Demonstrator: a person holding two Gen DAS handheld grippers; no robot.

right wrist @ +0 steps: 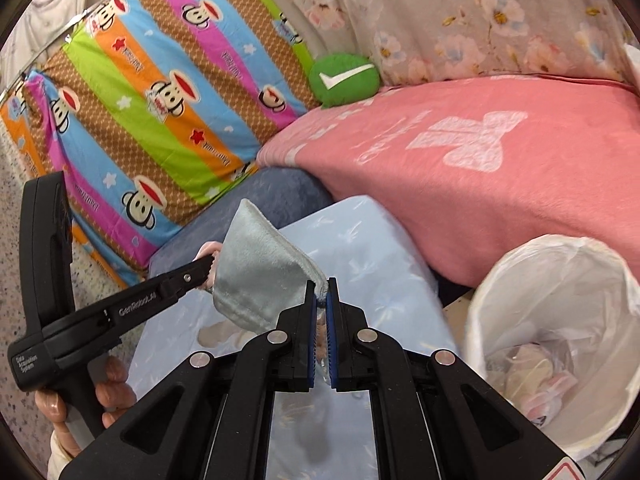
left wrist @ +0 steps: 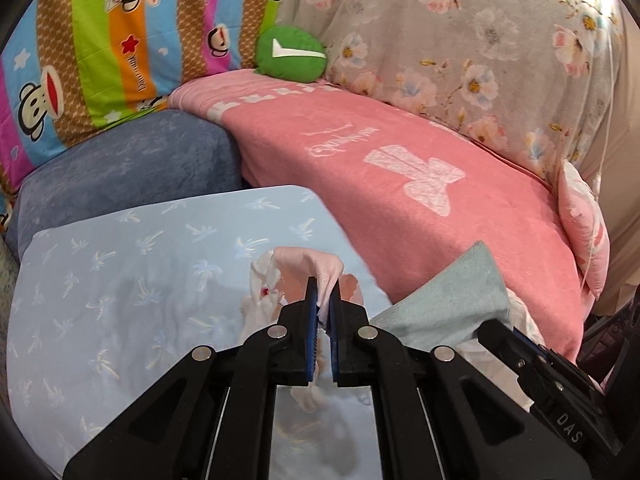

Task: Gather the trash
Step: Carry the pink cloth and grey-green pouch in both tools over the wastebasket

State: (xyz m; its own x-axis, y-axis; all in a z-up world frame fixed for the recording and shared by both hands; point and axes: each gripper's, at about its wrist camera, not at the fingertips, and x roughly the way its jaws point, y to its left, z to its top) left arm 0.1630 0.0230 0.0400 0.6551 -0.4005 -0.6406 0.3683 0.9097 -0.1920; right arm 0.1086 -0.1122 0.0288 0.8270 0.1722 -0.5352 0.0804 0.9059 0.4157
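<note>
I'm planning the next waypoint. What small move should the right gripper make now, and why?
Probably swing right, toward the white-lined trash bin. The right gripper is shut on the grey-green plush cloth, held above the light blue sheet, not yet over the bin.

Left gripper clamped tight on a crumpled pink wrapper, lifted over the pale blue sheet. Lower right, the right gripper pinches a grey-green cloth (only 1 finger visible). Pink blanket behind.
</note>
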